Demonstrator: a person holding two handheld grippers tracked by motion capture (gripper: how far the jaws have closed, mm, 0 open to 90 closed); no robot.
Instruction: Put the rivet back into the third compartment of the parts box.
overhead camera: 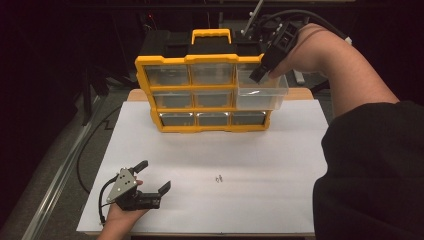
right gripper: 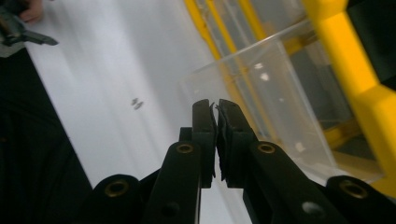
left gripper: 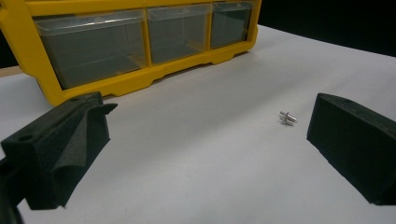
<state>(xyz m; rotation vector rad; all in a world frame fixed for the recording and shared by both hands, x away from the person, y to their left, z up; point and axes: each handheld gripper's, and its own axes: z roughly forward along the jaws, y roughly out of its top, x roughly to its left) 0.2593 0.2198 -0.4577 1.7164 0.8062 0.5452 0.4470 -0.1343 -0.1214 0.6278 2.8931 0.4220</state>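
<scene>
Clear drawer sticks half out of the top-right slot of the yellow organizer, my right gripper at its back rim with jaws pinched together, possibly on the thin wall, can't tell; left gripper rests wide open, empty, near tiny metal parts.

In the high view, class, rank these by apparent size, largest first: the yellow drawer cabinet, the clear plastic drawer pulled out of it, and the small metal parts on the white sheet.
1. Yellow drawer cabinet
2. Clear plastic drawer
3. Small metal parts, far the smallest
</scene>
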